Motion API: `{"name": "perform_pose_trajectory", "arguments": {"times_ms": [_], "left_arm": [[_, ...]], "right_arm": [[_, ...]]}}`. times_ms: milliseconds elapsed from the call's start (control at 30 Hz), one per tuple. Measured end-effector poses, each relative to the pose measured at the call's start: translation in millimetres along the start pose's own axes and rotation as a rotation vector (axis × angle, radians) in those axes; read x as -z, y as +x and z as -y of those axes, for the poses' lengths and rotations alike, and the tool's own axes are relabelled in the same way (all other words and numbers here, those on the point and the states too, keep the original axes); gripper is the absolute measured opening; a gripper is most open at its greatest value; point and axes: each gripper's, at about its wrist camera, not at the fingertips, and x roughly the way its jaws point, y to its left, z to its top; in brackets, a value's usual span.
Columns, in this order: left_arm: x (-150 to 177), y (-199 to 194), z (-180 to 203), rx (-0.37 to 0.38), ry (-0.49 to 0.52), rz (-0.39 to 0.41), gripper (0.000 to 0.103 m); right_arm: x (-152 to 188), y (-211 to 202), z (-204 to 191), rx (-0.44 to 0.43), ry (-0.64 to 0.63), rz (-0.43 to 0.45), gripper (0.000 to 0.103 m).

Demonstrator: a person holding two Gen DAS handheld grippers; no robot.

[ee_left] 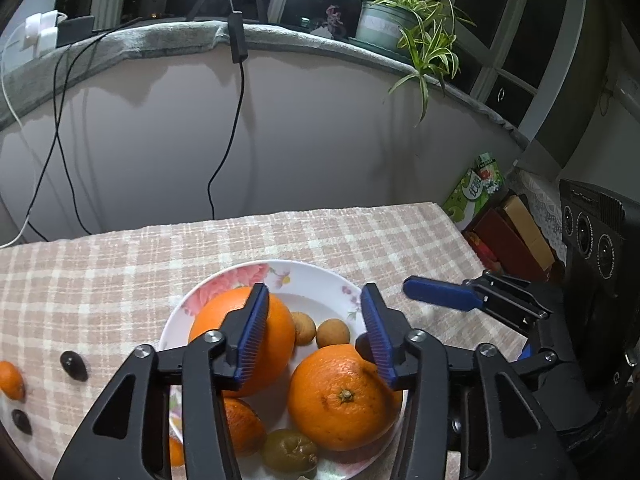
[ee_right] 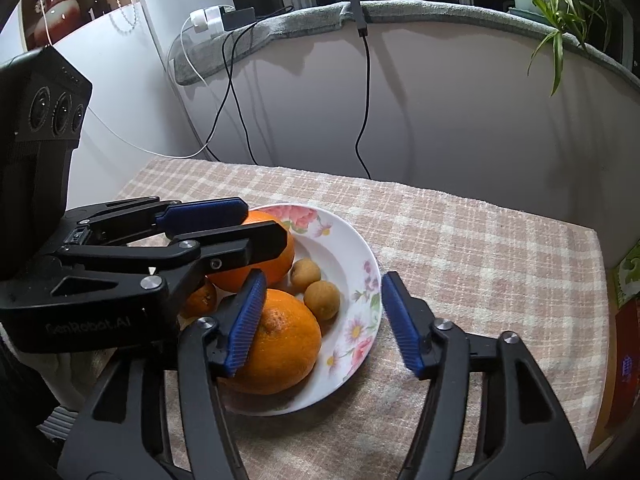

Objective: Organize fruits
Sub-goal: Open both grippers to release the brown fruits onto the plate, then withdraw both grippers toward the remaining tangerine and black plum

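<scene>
While both claws stand wide and empty over the floral plate (ee_left: pixel 320 276), the left gripper (ee_left: pixel 316 334) straddles the gap between two large oranges, one at its ten o'clock (ee_left: pixel 280 320) and one at its five o'clock (ee_left: pixel 340 400), with two small brown fruits (ee_left: pixel 333 333) just beyond. The right gripper (ee_right: pixel 324 322) hangs over the plate's four o'clock rim. Risk, as judged: loose fruit remains on the checked cloth (ee_left: pixel 280 240) at the plate's nine o'clock, namely a small orange (ee_left: pixel 10 380) and two dark pieces (ee_left: pixel 73 365); adding them to so crowded a plate could set the round fruit rolling off, and the two grippers working this close could collide.
</scene>
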Motion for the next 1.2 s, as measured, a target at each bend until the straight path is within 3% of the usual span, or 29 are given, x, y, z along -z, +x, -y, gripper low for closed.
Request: {"name": "perform_pose_trajectory", "arguments": {"times_ms": [100, 167, 400, 467, 567, 1200], "left_arm": [[1.0, -2.6, 0.1, -0.003, 0.001, 0.004, 0.051], [1.7, -5.1, 0.2, -0.006, 0.001, 0.009, 0.059], [4.4, -16.2, -4.9, -0.016, -0.014, 0.028, 0.062], [5.0, -20.9, -8.3, -0.023, -0.021, 0.036, 0.069], [6.4, -27.7, -12.9, -0.032, -0.034, 0.045, 0.069], [24.0, -75.1, -77.7, -0.135, -0.135, 0.089, 0.070]], "right_arm": [[0.0, -1.6, 0.9, 0.001, 0.006, 0.004, 0.072], [-0.3, -2.3, 1.5, 0.004, 0.011, 0.006, 0.072], [-1.6, -4.4, -0.4, 0.007, 0.004, 0.003, 0.072], [-2.2, -5.3, -3.2, 0.007, 0.000, 0.003, 0.082], [-3.2, -8.7, -9.8, 0.003, -0.008, 0.018, 0.090], [-27.7, 0.0, -62.9, -0.043, -0.071, 0.014, 0.091]]}}
